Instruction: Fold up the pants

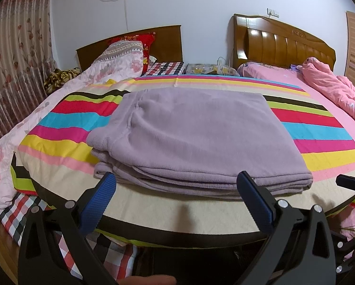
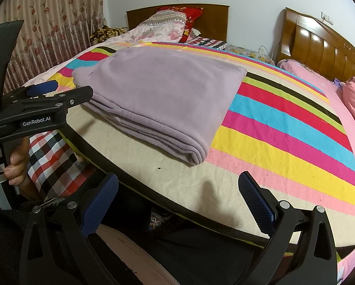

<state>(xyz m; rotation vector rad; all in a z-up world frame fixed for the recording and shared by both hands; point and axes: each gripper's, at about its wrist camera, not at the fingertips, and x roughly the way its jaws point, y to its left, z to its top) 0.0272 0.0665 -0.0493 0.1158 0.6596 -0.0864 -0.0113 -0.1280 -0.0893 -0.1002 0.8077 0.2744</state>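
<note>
Lying folded on the bed, the lilac pants [image 1: 196, 137] form a thick, roughly rectangular stack of several layers. Fabric: soft, matte, fleece-like knit, plain with no print. Top face smooth, with a faint seam line and slight puckering toward the left side. Near edge shows stacked folds as parallel ridges; the near right corner is a rounded fold, seen clearly in the right wrist view [image 2: 196, 153]. One lower layer sticks out a little past the stack at the near left corner.

Location: on the striped bedspread [image 1: 319, 128], whose bands run red, cyan, magenta, yellow, pink, black and lime; the near part of the stack rests on the cream band [image 1: 177, 209] close to the bed's front edge.

Left claw [image 1: 177, 185]: released, blue-padded fingers [image 1: 107, 185] spread wide, tips just at the near edge of the pants, gripping nothing; whether the tips touch the fabric cannot be told.

Right claw [image 2: 178, 185]: released, fingers spread over the cream band, apart from the pants, gripping nothing. The right wrist view also shows the left claw [image 2: 58, 90] from the side next to the stack's near left corner, with a hand [image 2: 16, 163] on its handle.

Surroundings: floral quilt [image 1: 87, 78], pink bedding [image 1: 331, 87], two wooden headboards [image 1: 281, 45], floral curtain [image 1: 18, 54].
</note>
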